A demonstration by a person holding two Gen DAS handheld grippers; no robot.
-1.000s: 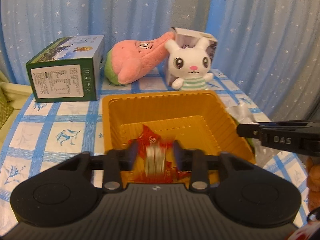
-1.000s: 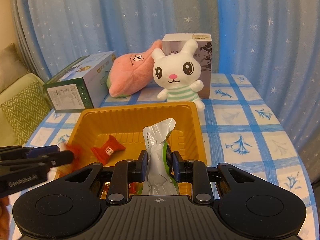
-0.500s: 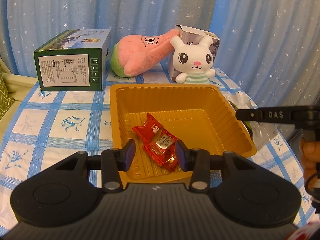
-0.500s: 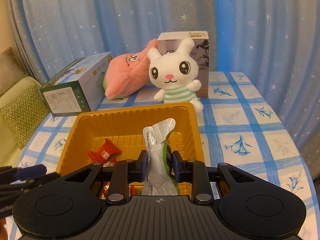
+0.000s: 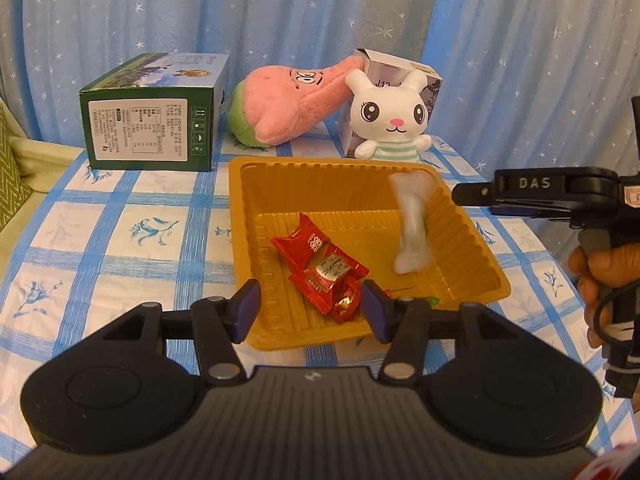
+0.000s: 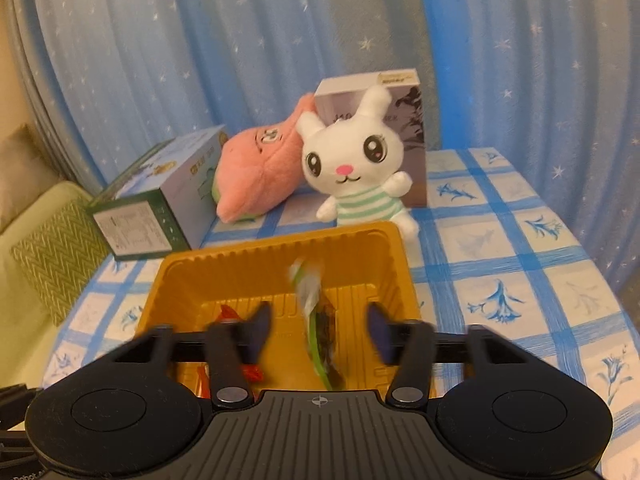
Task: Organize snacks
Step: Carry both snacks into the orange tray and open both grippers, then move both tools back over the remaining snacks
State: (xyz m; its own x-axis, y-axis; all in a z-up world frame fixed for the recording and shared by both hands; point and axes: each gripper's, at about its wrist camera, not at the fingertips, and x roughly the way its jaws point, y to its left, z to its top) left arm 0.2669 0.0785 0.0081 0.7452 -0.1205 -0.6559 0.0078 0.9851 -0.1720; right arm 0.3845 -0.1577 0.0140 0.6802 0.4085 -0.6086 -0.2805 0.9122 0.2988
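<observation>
A yellow plastic tray (image 5: 460,216) (image 6: 280,256) sits on the checked tablecloth. Red candy wrappers (image 5: 320,268) lie in its near left part. My left gripper (image 5: 310,310) hovers over the tray's near edge, its jaws opening with nothing pressed between the pads. My right gripper (image 6: 318,330) is above the tray's near right side, its jaws opening; a silver and green snack packet (image 6: 316,328) (image 5: 412,224), blurred, drops free between the fingers into the tray. The right gripper (image 5: 472,194) also shows in the left wrist view, held by a hand (image 5: 600,276).
At the back stand a green box (image 5: 152,116), a pink plush (image 5: 292,100), a white rabbit plush (image 5: 392,120) and a grey box (image 6: 404,120) behind it. A blue starred curtain hangs behind the table. A green cushion (image 6: 52,248) lies off the left edge.
My left gripper let the red candies fall into the tray and drew back, widening. My right gripper spread its jaws and the silver and green packet left them, falling into the tray.
</observation>
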